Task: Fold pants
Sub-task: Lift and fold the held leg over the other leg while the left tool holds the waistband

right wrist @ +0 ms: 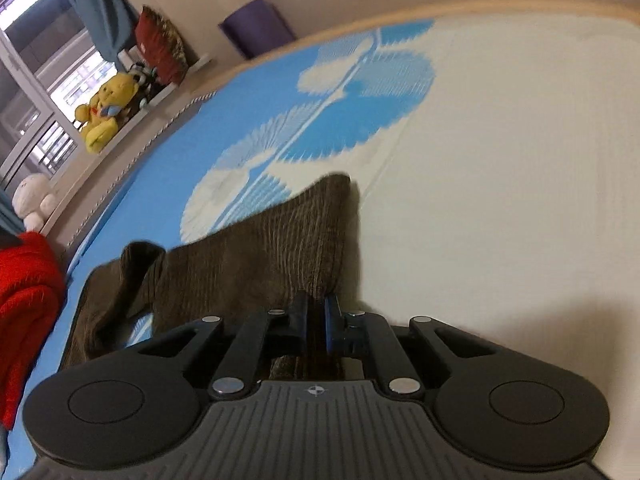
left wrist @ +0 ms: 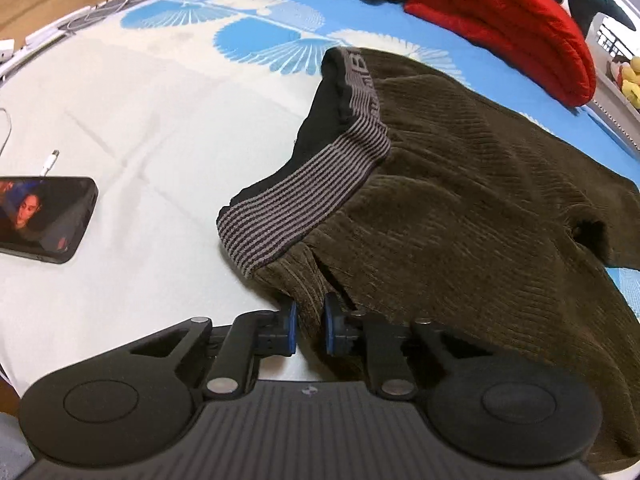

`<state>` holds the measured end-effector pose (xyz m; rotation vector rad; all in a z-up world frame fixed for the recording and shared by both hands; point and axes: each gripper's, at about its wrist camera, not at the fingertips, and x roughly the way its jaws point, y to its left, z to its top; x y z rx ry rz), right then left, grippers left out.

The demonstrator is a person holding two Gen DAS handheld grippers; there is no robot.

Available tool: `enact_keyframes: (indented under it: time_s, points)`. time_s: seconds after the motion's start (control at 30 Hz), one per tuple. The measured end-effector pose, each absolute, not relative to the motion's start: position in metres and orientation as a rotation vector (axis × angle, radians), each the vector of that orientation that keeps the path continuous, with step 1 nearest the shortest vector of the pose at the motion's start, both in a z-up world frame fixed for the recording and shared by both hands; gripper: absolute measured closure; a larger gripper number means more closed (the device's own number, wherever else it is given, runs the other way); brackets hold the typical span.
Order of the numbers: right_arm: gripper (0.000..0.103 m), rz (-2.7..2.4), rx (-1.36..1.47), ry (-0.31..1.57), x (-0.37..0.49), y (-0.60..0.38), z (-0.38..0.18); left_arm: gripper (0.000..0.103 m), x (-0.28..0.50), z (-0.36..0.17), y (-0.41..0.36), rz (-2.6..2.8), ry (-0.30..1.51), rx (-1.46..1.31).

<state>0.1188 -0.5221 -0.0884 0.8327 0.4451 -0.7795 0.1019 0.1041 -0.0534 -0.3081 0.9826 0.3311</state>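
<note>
The brown corduroy pants [left wrist: 472,200] lie on a bed sheet [left wrist: 152,120] printed white and blue, spreading from the centre of the left wrist view toward three and five o'clock. Their striped grey waistband [left wrist: 304,204] gapes open at about twelve o'clock from the left gripper [left wrist: 310,330], showing a dark lining. That gripper's blue-padded fingers [left wrist: 291,330] stand narrowly apart with a fold of the corduroy just below the waistband caught between them, so it is clamped on the pants. In the right wrist view the right gripper [right wrist: 316,322] has its fingers nearly closed on another bunched edge of the pants [right wrist: 256,264], and the cloth rises from the jaws toward twelve o'clock to a raised corner, then falls away toward nine o'clock, where a crumpled part rests on the blue area of the sheet. A phone [left wrist: 44,218] with a lit screen lies on the sheet at nine o'clock in the left view, well apart from the pants, with a white cable [left wrist: 50,160] just beyond it. A red folded blanket [left wrist: 508,24] sits at one o'clock, and a yellow plush toy [right wrist: 106,110] sits on a ledge at ten o'clock in the right view.
</note>
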Motion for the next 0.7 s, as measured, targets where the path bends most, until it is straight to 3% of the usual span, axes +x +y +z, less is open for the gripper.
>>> enact_keyframes:
  time_s: [0.37, 0.43, 0.53, 0.6, 0.63, 0.67, 0.7]
  points:
    - [0.096, -0.94, 0.761, 0.177, -0.011, -0.474, -0.006, 0.091, 0.083, -0.031, 0.12, 0.279, 0.963, -0.309]
    - [0.096, -0.964, 0.773, 0.206, -0.03, -0.473, -0.013, 0.091, 0.082, -0.038, 0.119, 0.291, 1.003, -0.306]
    - [0.096, -1.013, 0.821, 0.396, -0.033, -0.491, -0.044, 0.086, 0.083, -0.043, 0.113, 0.304, 1.014, -0.254]
    - [0.096, -1.024, 0.879, 0.479, -0.034, -0.509, -0.064, 0.066, 0.082, -0.044, 0.106, 0.314, 1.012, -0.222]
    - [0.096, -1.027, 0.906, 0.498, -0.036, -0.517, -0.07, 0.043, 0.082, -0.045, 0.104, 0.318, 1.018, -0.214]
    - [0.096, -1.022, 0.93, 0.507, -0.037, -0.522, -0.075, 0.027, 0.081, -0.047, 0.103, 0.323, 1.021, -0.212]
    - [0.096, -1.011, 0.957, 0.504, -0.039, -0.529, -0.079, 0.023, 0.08, -0.048, 0.103, 0.328, 1.015, -0.213]
